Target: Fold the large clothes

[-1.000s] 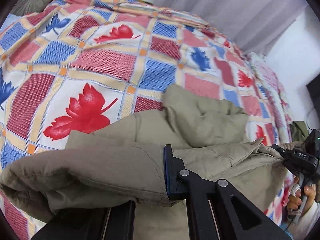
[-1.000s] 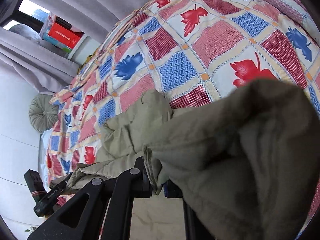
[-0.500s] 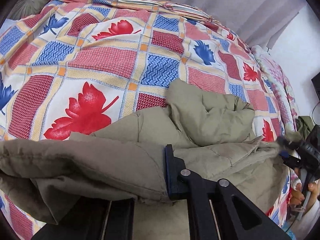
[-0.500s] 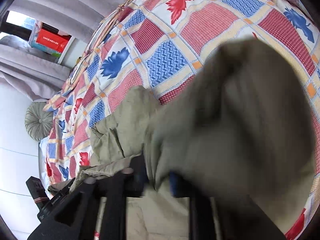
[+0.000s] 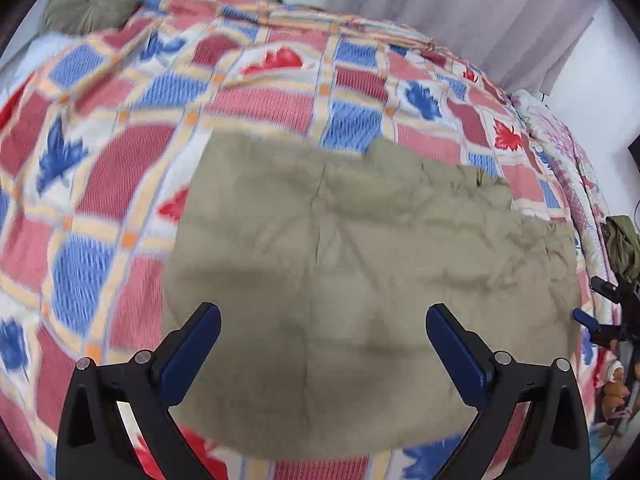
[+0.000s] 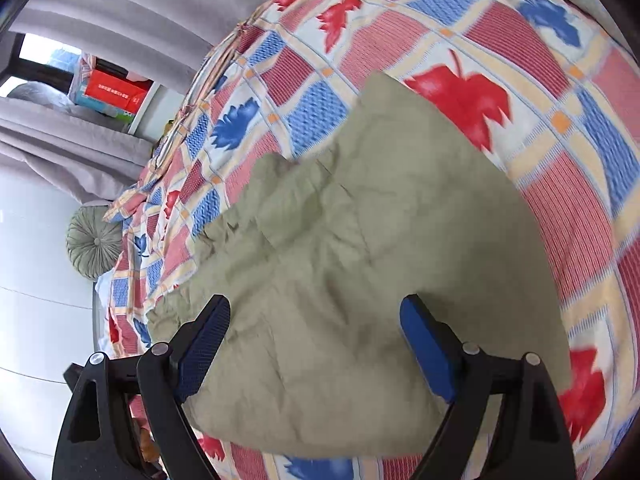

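Left wrist view: we find the khaki padded jacket [image 5: 360, 280] lying folded and flat on the patchwork bedspread [image 5: 100, 200], its far edge roughly straight, its right edge rumpled and close to the bed's right side. Bedspread shows uncovered to the left of the garment and beyond it, up to the grey curtain [image 5: 460, 12]. A narrow strip of bedspread shows along the near hem.

We note the left gripper [image 5: 322, 344] above the near part of the jacket, jaws spread wide, blue pads holding nothing. At the right margin the right gripper [image 5: 600, 320] appears small and dark beside the jacket's right edge.

From the right wrist view, the right gripper [image 6: 314, 344] also stands wide apart and empty over the jacket [image 6: 360, 260]. The cloth is matte, softly quilted and creased, with a seam running across it; its far corner comes to a rounded point near a red leaf print. A round pleated green cushion [image 6: 94, 242] sits at the bed's far end by the white wall.
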Demonstrator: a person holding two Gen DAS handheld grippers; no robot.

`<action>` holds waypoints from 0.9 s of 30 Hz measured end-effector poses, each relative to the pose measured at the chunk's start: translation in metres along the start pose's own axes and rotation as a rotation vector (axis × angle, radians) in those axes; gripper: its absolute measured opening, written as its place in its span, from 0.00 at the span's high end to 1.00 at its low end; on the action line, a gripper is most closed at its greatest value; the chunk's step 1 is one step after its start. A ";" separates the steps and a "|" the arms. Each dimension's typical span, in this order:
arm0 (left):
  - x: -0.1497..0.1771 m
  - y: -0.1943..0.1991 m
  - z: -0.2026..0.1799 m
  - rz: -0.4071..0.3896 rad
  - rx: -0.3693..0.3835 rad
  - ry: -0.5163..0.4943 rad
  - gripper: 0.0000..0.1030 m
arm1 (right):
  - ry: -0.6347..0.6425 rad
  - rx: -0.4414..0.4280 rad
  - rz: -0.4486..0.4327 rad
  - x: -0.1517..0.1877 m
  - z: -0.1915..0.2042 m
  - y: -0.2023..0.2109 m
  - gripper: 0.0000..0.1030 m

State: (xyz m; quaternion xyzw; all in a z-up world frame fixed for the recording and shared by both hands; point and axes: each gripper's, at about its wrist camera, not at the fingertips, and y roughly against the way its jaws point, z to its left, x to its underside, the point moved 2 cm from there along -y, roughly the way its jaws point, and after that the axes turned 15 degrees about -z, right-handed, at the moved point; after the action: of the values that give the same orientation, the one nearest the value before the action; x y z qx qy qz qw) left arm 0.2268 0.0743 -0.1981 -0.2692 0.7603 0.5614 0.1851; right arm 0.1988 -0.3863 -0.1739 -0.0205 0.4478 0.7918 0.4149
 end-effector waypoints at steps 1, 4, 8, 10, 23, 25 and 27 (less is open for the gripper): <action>0.010 0.002 0.005 0.014 -0.002 0.023 0.00 | -0.020 0.003 -0.002 0.005 -0.010 0.006 0.13; 0.044 0.009 0.022 0.052 -0.007 0.119 0.00 | -0.094 0.007 -0.007 0.024 -0.030 0.022 0.14; 0.079 0.015 0.040 0.088 0.018 0.268 0.00 | -0.177 0.015 -0.012 0.045 -0.059 0.043 0.13; 0.095 0.015 0.048 0.096 0.035 0.337 0.00 | -0.204 0.027 -0.007 0.055 -0.070 0.047 0.13; 0.116 -0.034 0.067 0.080 0.106 0.616 0.00 | -0.425 -0.079 0.054 0.096 -0.105 0.000 0.13; 0.107 -0.045 0.066 0.067 0.107 0.606 0.00 | -0.451 -0.110 0.056 0.096 -0.104 -0.014 0.13; 0.104 -0.057 0.065 0.064 0.099 0.605 0.00 | -0.475 -0.136 0.067 0.097 -0.103 -0.032 0.13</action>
State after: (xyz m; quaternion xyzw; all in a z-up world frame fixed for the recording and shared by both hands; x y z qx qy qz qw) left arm 0.1793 0.1031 -0.3214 -0.3908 0.8154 0.4236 -0.0547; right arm 0.1226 -0.3909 -0.2969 0.1529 0.2838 0.8160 0.4798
